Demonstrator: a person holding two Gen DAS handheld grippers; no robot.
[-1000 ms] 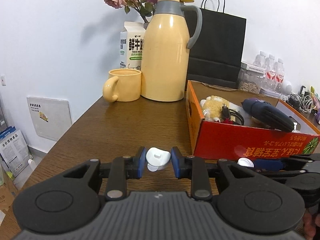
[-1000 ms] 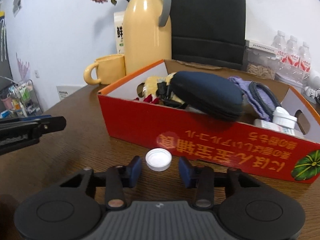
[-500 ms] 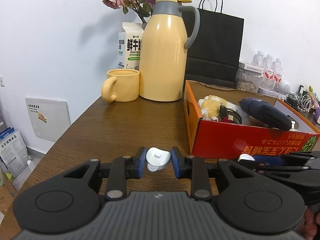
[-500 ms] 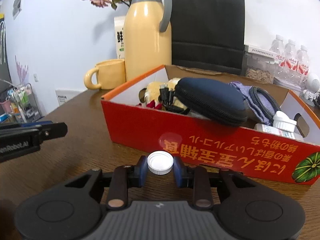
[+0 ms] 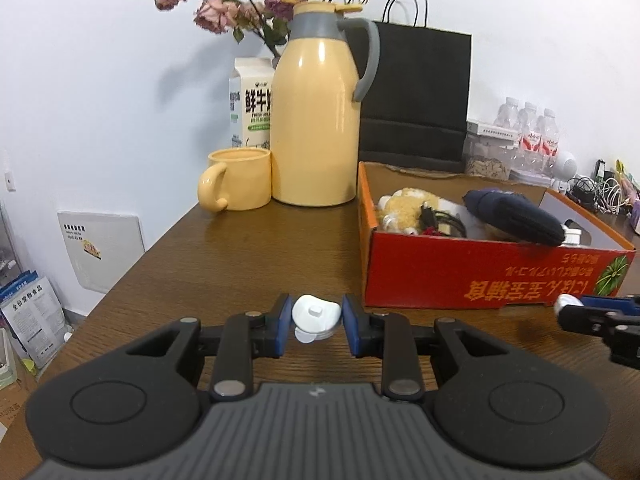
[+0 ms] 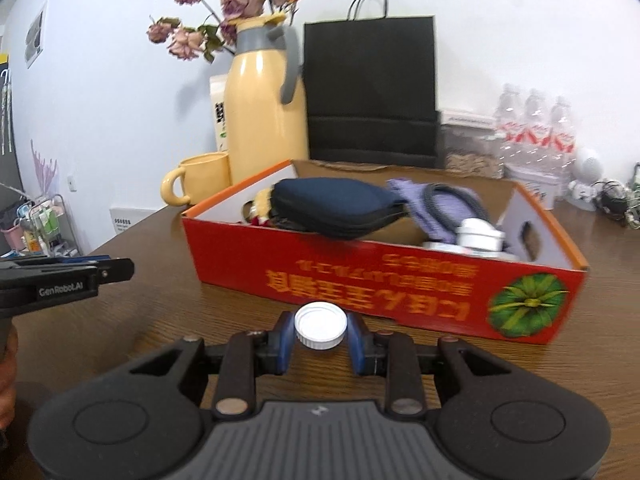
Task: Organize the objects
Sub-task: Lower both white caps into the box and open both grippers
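White ribbed bottle cap sits pinched between blue fingers.

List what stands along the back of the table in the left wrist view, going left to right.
Yellow mug → milk carton → yellow thermos jug → black paper bag → clear container → water bottles.
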